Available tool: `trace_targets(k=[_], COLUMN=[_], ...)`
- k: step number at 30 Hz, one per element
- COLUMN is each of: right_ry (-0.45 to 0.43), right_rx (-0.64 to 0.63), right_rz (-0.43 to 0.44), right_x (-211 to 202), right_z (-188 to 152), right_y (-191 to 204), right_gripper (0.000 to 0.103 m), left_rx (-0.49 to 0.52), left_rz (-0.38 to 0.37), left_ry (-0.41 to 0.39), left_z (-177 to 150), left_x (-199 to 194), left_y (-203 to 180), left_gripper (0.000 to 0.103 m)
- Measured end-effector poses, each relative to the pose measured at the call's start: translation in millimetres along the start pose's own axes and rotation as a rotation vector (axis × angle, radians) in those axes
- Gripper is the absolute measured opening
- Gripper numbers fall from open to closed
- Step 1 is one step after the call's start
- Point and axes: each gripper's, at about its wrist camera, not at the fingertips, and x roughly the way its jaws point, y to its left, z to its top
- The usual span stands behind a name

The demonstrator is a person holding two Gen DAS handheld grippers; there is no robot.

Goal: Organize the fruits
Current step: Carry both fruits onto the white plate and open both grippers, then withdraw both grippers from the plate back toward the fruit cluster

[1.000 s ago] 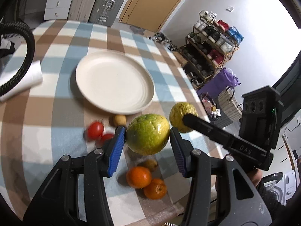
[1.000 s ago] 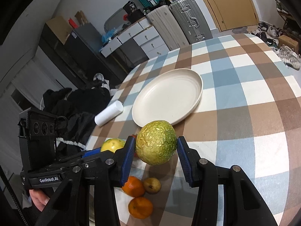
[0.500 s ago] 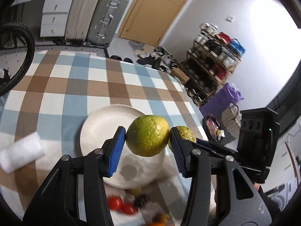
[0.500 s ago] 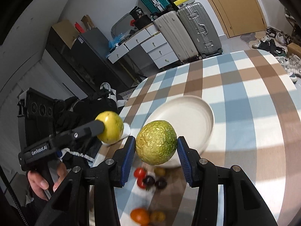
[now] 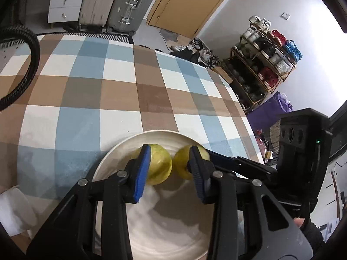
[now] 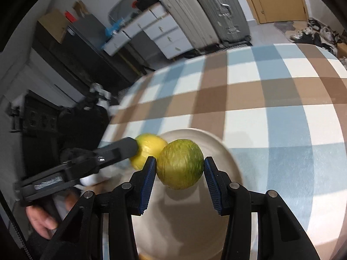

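Since half a second ago both fruits have come down from above the plate to its far part, and the small fruits and oranges at the near edge have dropped out of view. The left gripper (image 5: 169, 169) stands spread: the smooth yellow-green fruit (image 5: 159, 166) rests on the cream plate (image 5: 173, 227) against the left pad, apart from the right pad. The right gripper (image 6: 179, 173) is clenched on the wrinkled green fruit (image 6: 180, 164), pads on both its sides, over the plate's far rim. The two fruits sit just beside each other. The plate lies on a surface (image 5: 86, 91) under a blue, brown and white checked cloth; a white roll (image 5: 13, 208) lies left of the plate. Beyond stand grey suitcases (image 5: 125, 2), white drawers (image 5: 65, 0), a wooden door (image 5: 190, 2) and a shoe rack (image 5: 264, 65)
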Motion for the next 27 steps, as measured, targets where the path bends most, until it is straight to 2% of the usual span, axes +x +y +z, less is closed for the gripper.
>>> trace_targets(k=[2,3,4,6,9,10,13,14,16,17,19,21,23,27], right_ry=[0.009,0.005,0.003,-0.004,-0.028,-0.026,-0.055,-0.065,-0.080,-0.101,-0.133,-0.194,-0.247,-0.325], right_rx=[-0.004,-0.020,-0.017,-0.011,0.015,0.028,0.043,0.047,0.058,0.062,0.052,0.046,0.040,0.013], right_rz=[0.016,-0.011,-0.039,-0.013,-0.043,-0.028,-0.044,-0.044,-0.039,-0.031,-0.032,-0.041,-0.045,-0.074], right_x=[9.2,12.8,14.8,15.4,14.2,14.5,4.9,-1.4,-14.3,-28.0,-48.3,-79.0,-108.0,-151.0], right_z=[1.9,1.3,0.4,0.5,4.5,5.9,5.7,4.1,0.2,-3.7,-9.5,-20.4,-34.1,-62.1], right_y=[-4.2,-5.3,-7.0,-10.1,-13.4,-14.4,-13.9,-12.8,-11.6,-9.5,-4.9,1.1,8.5,27.4], right_gripper=[0.046,0.046,0.046,0.046,0.057,0.061,0.069,0.071,0.079,0.081,0.093,0.099,0.102,0.103], left_rx=[0.008,-0.004,-0.005,-0.006,-0.008,-0.009,-0.020,-0.022,-0.020,-0.018,-0.019,-0.002,0.033,0.086], left_rz=[-0.012,-0.024,-0.023,0.005,0.036,0.053,0.069,0.080,0.085,0.099,0.106,0.120,0.169,0.230], left_ry=[0.003,0.003,0.004,0.004,-0.005,-0.010,-0.022,-0.029,-0.056,-0.069,-0.098,-0.120,-0.160,-0.253], left_z=[1.1,2.5,2.7,2.6,2.1,1.2,-4.3,-7.7,-15.4,-21.3,-33.2,-46.0,-63.6,-99.2], left_x=[2.4,4.0,4.2,4.4,-2.3,-7.4,-28.0,-36.8,-55.6,-66.4,-86.5,-105.4,-127.4,-167.0], left_y=[-2.1,-1.1,-1.7,-2.3,-3.6,-4.7,-8.6,-12.4,-18.6,-23.4,-31.0,-40.9,-56.2,-82.0], left_gripper=[0.034,0.034,0.034,0.034,0.037,0.039,0.055,0.063,0.068,0.075,0.079,0.081,0.082,0.094])
